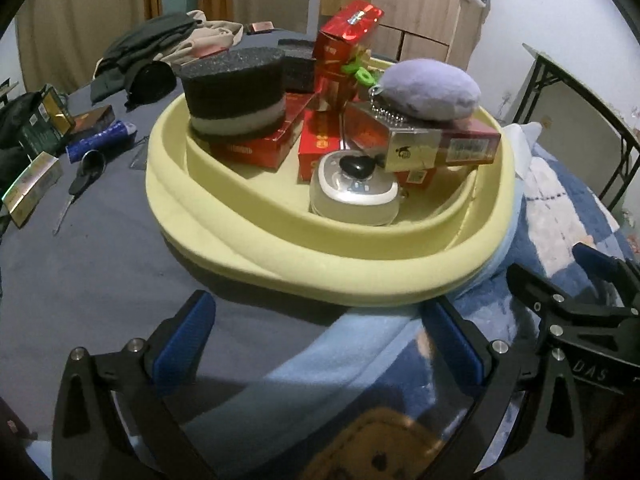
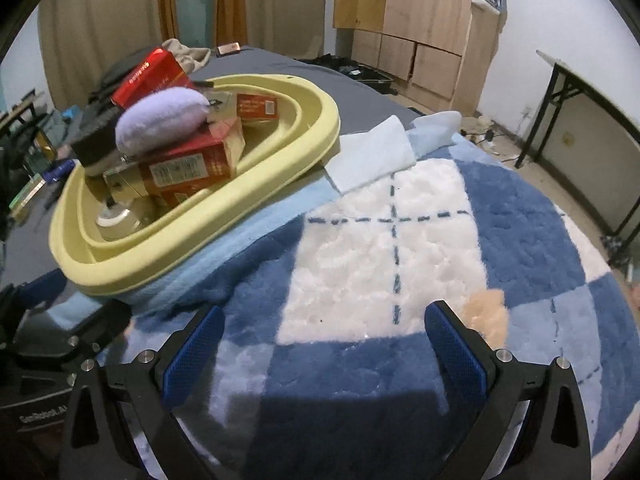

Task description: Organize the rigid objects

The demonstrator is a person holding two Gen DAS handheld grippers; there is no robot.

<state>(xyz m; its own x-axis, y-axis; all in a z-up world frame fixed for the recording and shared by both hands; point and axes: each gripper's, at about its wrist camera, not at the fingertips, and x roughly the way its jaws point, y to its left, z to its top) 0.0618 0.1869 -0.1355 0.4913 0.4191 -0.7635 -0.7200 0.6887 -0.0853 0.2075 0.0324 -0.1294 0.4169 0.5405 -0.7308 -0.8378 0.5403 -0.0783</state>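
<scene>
A pale yellow basin (image 1: 280, 240) sits heaped with red boxes (image 1: 256, 148), a black sponge (image 1: 236, 92) and a lilac pouch (image 1: 430, 90). Both the left gripper (image 1: 320, 336) and the right gripper (image 2: 324, 344) gape wide, holding nothing.

"DAS" on right gripper (image 1: 596, 308), possibly "GenRobot.AI" on left gripper (image 2: 44, 364)

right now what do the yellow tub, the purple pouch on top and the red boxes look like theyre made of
Yellow tub: likely moulded plastic, matte, with a smooth rolled rim.
Purple pouch: soft plush or fleece, a fuzzy surface, on a metal ball chain.
Red boxes: printed cardboard, mostly glossy; the upright one has a foil-like sheen.
</scene>
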